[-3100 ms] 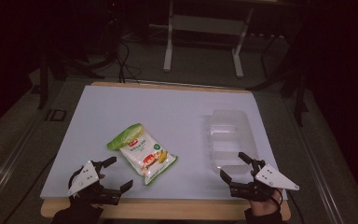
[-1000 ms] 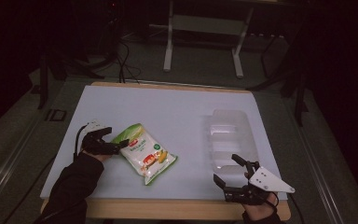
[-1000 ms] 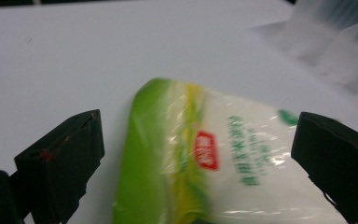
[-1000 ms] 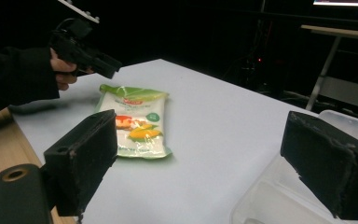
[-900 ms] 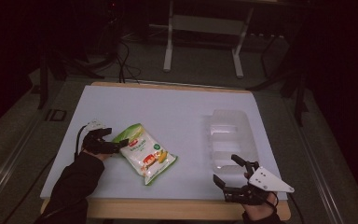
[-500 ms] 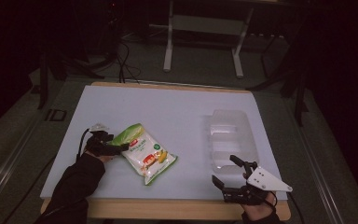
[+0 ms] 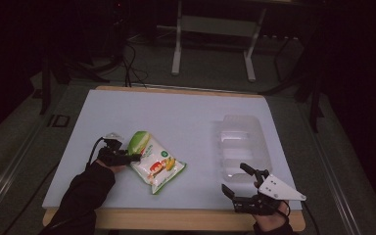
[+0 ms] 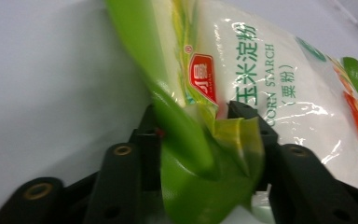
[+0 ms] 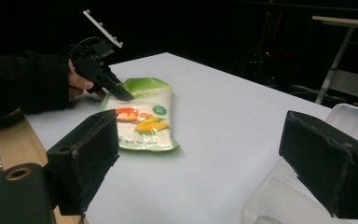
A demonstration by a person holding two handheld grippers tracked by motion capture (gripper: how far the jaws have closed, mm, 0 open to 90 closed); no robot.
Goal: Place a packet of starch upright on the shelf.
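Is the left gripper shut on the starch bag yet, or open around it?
Shut: the left gripper has just been closing, and its jaws pinch the corn starch bag at its crumpled green edge.

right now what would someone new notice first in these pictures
The bright green and white corn starch bag stands out, lying left of centre on the pale table. The left gripper has just been closing on the bag's green end, which is crumpled between its jaws in the left gripper view. To the right sits a clear plastic tray, with the right gripper open near the front edge.
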